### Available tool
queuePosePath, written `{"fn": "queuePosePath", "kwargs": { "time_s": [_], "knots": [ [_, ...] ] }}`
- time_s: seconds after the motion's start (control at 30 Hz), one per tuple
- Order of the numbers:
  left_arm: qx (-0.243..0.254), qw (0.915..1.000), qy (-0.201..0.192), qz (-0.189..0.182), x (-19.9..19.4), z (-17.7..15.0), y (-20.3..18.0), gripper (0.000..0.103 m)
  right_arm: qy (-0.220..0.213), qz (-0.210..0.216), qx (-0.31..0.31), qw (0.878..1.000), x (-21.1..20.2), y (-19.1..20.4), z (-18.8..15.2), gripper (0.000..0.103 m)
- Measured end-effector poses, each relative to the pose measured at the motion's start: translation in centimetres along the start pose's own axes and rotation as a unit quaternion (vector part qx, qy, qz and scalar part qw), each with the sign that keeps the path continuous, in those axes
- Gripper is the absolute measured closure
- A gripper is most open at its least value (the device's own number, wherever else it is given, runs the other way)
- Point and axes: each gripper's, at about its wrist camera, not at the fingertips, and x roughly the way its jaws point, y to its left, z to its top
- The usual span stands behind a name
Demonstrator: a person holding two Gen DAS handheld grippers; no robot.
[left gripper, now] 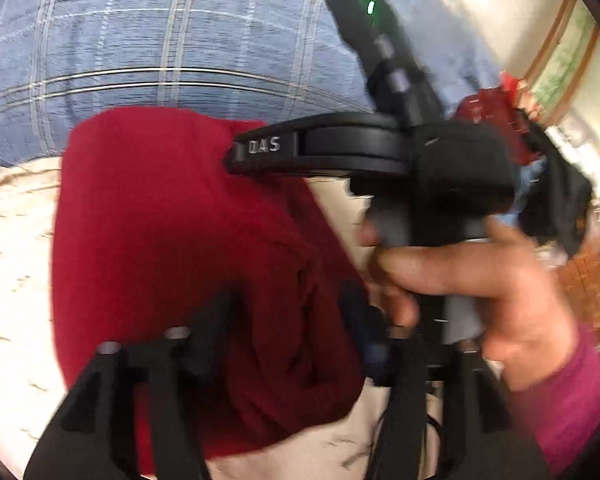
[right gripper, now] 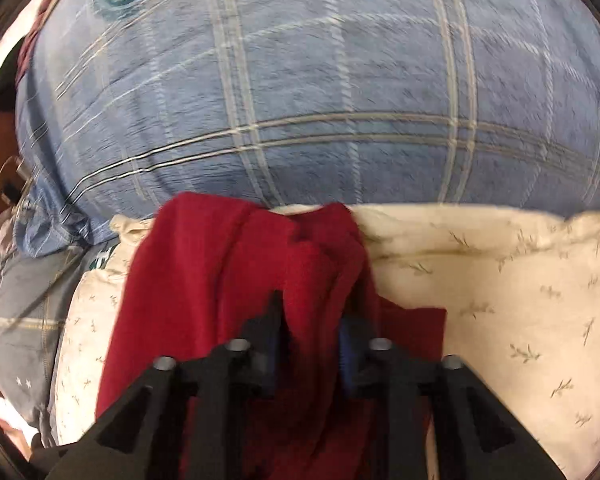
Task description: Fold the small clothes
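Observation:
A dark red garment [left gripper: 160, 220] lies partly folded on a cream bedsheet [left gripper: 16, 260]. My left gripper [left gripper: 288, 320] hangs over its near right part with the jaws wide apart and the cloth spread under and between them, neither pad pressing on it. In the right wrist view the red garment [right gripper: 220, 260] bunches into a ridge between the fingers of my right gripper [right gripper: 312, 320], and a dark gap shows beside the left pad. A hand [left gripper: 480, 280] in a magenta sleeve holds the black body of the other device [left gripper: 440, 168] just right of the garment.
A blue checked blanket [right gripper: 300, 80] rises behind the cream sheet [right gripper: 500, 280] and fills the far side. A heap of red and dark clothes [left gripper: 500, 112] sits at the right in the left wrist view. Grey-blue bedding [right gripper: 24, 300] lies at the left edge.

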Motion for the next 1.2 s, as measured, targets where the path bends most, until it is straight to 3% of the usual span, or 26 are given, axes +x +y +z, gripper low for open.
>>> {"fn": "queuePosePath", "kwargs": {
  "time_s": [0.07, 0.13, 0.27, 0.37, 0.57, 0.6, 0.63, 0.67, 0.73, 0.77, 0.87, 0.97, 1.03, 1.13, 1.2],
  "knots": [
    [0.009, 0.9998, 0.008, -0.012, -1.5, -0.4, -0.2, 0.036, -0.009, 0.018, 0.026, 0.999, -1.2, -0.9, -0.4, 0.063],
    [0.035, 0.9994, 0.004, -0.004, -3.2, -1.0, -0.3, 0.035, -0.016, 0.028, 0.038, 0.999, -3.1, -1.3, -1.2, 0.053],
    [0.091, 0.9919, -0.027, 0.084, -6.5, -3.1, 1.2, 0.032, -0.046, 0.058, 0.04, 0.996, -7.9, -1.1, -4.3, 0.037],
    [0.087, 0.9864, -0.029, 0.136, -7.3, -4.3, 3.4, 0.032, -0.051, 0.097, 0.038, 0.993, -9.5, 0.1, -7.3, 0.032],
    [0.03, 0.9878, -0.03, 0.15, -6.9, -4.7, 6.2, 0.032, 0.002, 0.112, 0.048, 0.992, -6.4, 2.2, -9.5, 0.033],
    [0.028, 0.9878, -0.033, 0.149, -7.1, -4.7, 6.1, 0.032, 0.007, 0.099, 0.064, 0.993, -5.5, 2.0, -9.7, 0.042],
    [0.026, 0.9883, -0.036, 0.146, -7.8, -5.3, 5.8, 0.032, 0.008, 0.094, 0.076, 0.993, -5.2, 1.7, -10.0, 0.073],
    [0.024, 0.9888, -0.04, 0.141, -8.2, -5.2, 5.7, 0.032, 0.006, 0.105, 0.084, 0.991, -5.2, 1.4, -10.1, 0.082],
    [0.027, 0.9885, -0.048, 0.141, -8.6, -4.9, 5.3, 0.032, -0.02, 0.09, 0.059, 0.994, -6.6, 1.7, -10.3, 0.085],
    [0.03, 0.9876, -0.052, 0.145, -8.7, -4.7, 5.2, 0.032, -0.044, 0.065, 0.021, 0.997, -8.1, 2.5, -10.7, 0.086],
    [0.029, 0.986, -0.051, 0.156, -7.8, -4.2, 4.9, 0.032, -0.07, 0.029, -0.016, 0.997, -9.7, 3.0, -11.9, 0.086],
    [0.022, 0.9872, -0.028, 0.156, -5.4, -4.1, 5.0, 0.032, -0.046, 0.021, -0.005, 0.999, -8.1, 2.2, -12.4, 0.085],
    [0.021, 0.9862, -0.013, 0.164, -4.0, -4.1, 5.1, 0.032, -0.031, 0.025, 0.01, 0.999, -7.3, 1.5, -12.3, 0.076],
    [0.017, 0.9863, -0.018, 0.163, -3.9, -4.1, 5.2, 0.032, -0.055, 0.036, 0.043, 0.997, -9.4, 0.6, -11.7, 0.062],
    [0.012, 0.987, -0.018, 0.16, -3.9, -4.0, 5.4, 0.031, -0.088, 0.025, 0.047, 0.995, -10.9, 0.4, -11.1, 0.061]
  ]
}}
